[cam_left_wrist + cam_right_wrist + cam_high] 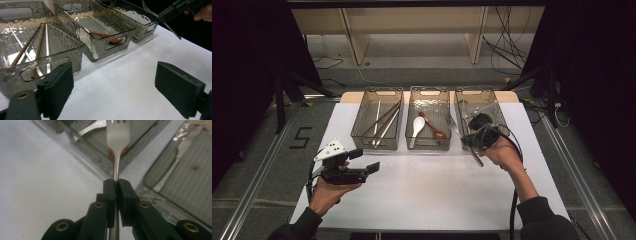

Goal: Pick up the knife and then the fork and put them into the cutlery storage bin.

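Note:
My right gripper (pixel 468 134) (pixel 117 182) is shut on the handle of a metal fork (pixel 118 135), held in the air at the front edge of the right grey bin (pixel 474 93). The fork's handle (pixel 477 159) sticks out toward the person. The left gripper view shows this gripper (pixel 163 13) and the fork (pixel 175 31) at the top right. A second fork (pixel 175 162) lies in the right bin. My left gripper (pixel 366 161) (pixel 113 82) stands open over the white table, in front of the left bin, with nothing between its jaws.
Three grey bins stand in a row at the table's far side. The left bin (pixel 376 145) holds chopsticks (pixel 384 120). The middle bin (pixel 428 147) holds a white spoon (pixel 418 126) and a red spoon (pixel 434 129). White tabletop (pixel 427 190) lies in front of them.

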### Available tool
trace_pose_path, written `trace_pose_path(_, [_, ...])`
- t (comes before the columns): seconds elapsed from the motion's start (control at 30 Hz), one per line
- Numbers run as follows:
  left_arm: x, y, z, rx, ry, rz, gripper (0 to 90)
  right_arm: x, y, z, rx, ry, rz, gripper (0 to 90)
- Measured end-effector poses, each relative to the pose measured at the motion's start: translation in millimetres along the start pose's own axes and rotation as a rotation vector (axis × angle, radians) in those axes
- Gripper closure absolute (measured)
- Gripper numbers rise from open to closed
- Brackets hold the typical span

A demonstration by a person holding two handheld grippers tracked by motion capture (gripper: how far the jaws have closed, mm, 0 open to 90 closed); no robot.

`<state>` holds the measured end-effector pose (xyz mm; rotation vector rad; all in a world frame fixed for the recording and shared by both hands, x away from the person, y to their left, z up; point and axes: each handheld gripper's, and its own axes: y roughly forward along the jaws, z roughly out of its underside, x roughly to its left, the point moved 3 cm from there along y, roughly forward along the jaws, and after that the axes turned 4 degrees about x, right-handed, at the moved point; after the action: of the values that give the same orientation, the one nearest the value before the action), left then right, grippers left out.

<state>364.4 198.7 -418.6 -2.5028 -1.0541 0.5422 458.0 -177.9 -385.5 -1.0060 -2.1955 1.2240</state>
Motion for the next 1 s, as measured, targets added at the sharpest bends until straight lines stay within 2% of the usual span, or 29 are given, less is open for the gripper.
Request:
trace_pose_path(0.2, [-0.2,0.2,0.0,0.0,0.0,0.003,15.0,-33.2,-6.4,-14.3,-0.025,0.085,0.036,85.5])
trace_pose_path(0.4, [0.8,0.5,0.5,0.002,-0.002,0.002,15.0,-56.4,-7.2,-24.7,-0.031,0.152,0.069,85.5])
trace_pose_path(0.63, [0.4,-0.2,0.0,-0.002,-0.002,0.003,15.0,-75.6,-4.8,-39.5,-0.041,0.223,0.09,85.5])
trace_pose_path(1.0, [0.6,-0.6,-0.2,-0.008,-0.004,0.003,15.0,-92.2,8.2,-53.5,-0.056,0.298,0.114,85.5])
